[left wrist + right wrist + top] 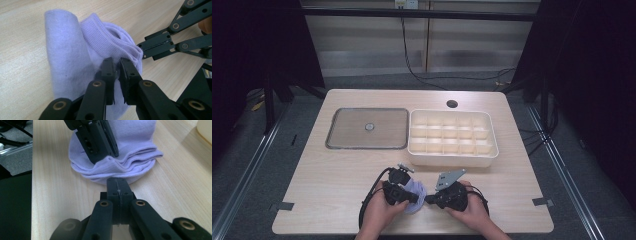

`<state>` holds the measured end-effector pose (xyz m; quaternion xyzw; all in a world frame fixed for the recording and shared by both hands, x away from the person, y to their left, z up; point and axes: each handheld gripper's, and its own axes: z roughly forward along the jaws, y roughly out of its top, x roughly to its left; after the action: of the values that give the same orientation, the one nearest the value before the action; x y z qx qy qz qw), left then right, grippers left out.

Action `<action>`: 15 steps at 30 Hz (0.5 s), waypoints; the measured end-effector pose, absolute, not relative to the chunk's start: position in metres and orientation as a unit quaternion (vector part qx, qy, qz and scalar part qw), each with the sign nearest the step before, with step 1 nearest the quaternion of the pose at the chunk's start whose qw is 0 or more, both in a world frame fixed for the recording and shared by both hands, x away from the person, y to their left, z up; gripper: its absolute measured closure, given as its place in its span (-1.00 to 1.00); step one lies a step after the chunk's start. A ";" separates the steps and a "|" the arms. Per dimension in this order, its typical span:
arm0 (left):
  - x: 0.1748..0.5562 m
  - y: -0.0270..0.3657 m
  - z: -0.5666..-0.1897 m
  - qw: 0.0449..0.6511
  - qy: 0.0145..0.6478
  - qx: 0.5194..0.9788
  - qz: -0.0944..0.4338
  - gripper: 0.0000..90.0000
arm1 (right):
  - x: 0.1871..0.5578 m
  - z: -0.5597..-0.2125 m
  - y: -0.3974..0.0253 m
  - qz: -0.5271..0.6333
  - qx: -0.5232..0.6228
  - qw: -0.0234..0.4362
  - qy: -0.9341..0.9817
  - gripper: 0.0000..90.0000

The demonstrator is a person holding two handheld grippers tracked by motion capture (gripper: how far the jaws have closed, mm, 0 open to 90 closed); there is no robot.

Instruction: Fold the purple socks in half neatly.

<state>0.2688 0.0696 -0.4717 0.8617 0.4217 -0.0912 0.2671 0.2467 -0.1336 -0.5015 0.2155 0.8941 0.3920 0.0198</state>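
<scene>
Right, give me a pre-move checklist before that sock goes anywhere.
1. Left claw pinching the folded lilac knitted sock: ok, jaws closed on fabric.
2. Right claw gripping the sock edge: cannot tell; jaws together, tips at the edge.
3. Sock resting on the light wooden table: ok.
4. White plastic divided tray compartments free: ok, they look empty.
5. Path from sock to tray unobstructed: ok.
6. Grey-rimmed flat lid lying apart, left of the tray: ok.
</scene>
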 end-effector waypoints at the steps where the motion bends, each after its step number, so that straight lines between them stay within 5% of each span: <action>1: 0.268 0.070 -0.471 0.268 0.423 0.861 -0.090 0.79 | 0.247 -0.501 -0.134 0.392 0.215 0.020 0.894 1.00; 15: 0.272 0.082 -0.452 0.278 0.419 0.861 -0.078 0.62 | 0.247 -0.501 -0.134 0.392 0.216 0.020 0.894 1.00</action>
<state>0.2721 0.0822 -0.4519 0.8611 0.4188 -0.0779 0.2777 0.2465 -0.1336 -0.5015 0.2156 0.8941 0.3921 0.0202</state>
